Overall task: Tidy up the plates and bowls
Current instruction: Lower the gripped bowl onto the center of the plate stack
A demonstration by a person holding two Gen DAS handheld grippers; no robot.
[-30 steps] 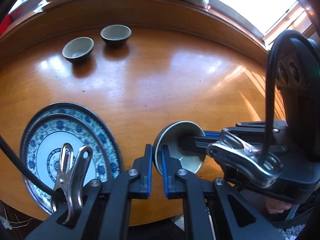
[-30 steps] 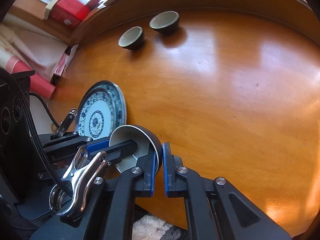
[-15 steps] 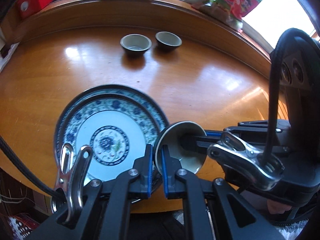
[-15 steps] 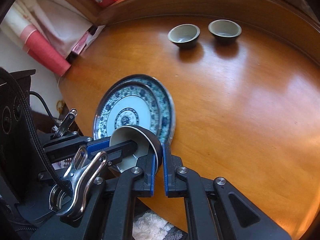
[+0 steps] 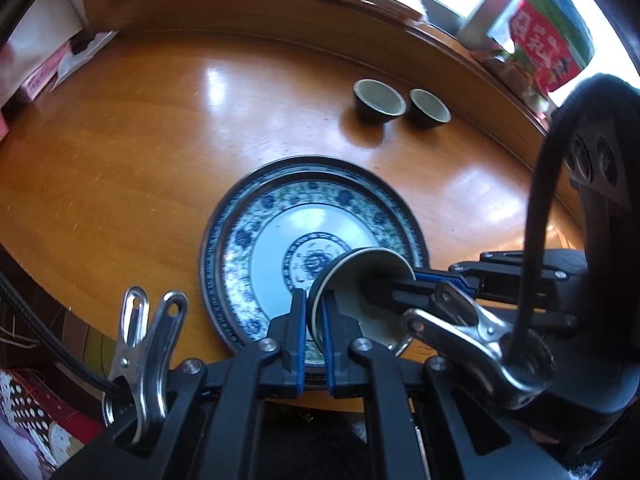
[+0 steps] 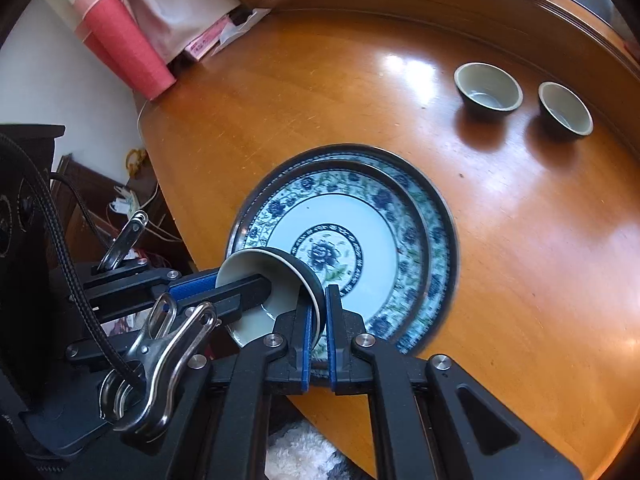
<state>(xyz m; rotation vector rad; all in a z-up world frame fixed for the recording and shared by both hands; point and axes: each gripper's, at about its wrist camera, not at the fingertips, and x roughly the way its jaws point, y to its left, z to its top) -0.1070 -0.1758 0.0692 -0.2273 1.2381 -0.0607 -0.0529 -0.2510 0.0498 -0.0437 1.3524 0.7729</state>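
Both claws grip one small bowl (image 5: 362, 300) by opposite sides of its rim: left claw (image 5: 313, 344) pinched tight on the near rim, right claw (image 6: 318, 344) likewise clamped from its side, jaws nearly closed with only the bowl wall between the blue pads. Bowl is tilted and sits over the near edge of the blue-and-white plates (image 6: 360, 236); whether it touches them cannot be told. Plates look like a smaller one stacked on a bigger one, near part hidden behind bowl and claws, rim motion-blurred. Two small cups (image 6: 488, 88) stand upright side by side well apart from the plates, toward the far edge of the wooden tabletop (image 5: 140, 152). Red packet (image 5: 548, 48) at top right is cut off and glare-washed.
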